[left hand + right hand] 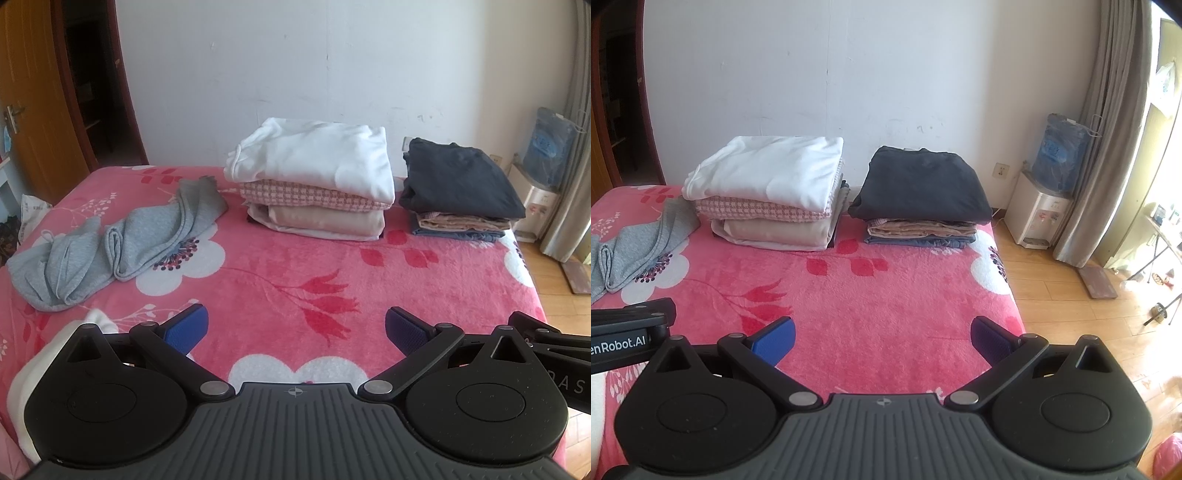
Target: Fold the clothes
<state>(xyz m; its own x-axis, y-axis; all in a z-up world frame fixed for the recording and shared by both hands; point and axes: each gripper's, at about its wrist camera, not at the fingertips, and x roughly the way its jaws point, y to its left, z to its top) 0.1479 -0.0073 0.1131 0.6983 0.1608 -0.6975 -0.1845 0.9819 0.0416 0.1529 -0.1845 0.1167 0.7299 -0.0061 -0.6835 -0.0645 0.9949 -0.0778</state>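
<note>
A bed (295, 258) covered by a pink blanket (871, 295) with white flowers and red leaves carries the clothes. At its far edge by the wall stand two folded stacks side by side, apart: one topped white (314, 158), one topped dark (458, 177). A crumpled grey garment (110, 243) lies loose to the left, and a white cloth (37, 369) lies at the near left corner.

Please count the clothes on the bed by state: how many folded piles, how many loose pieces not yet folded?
Folded piles: 2, the white-topped pile and the dark-topped pile.
Loose pieces: 2, the grey garment and a white garment partly hidden behind the left gripper.
Total: 4
</note>
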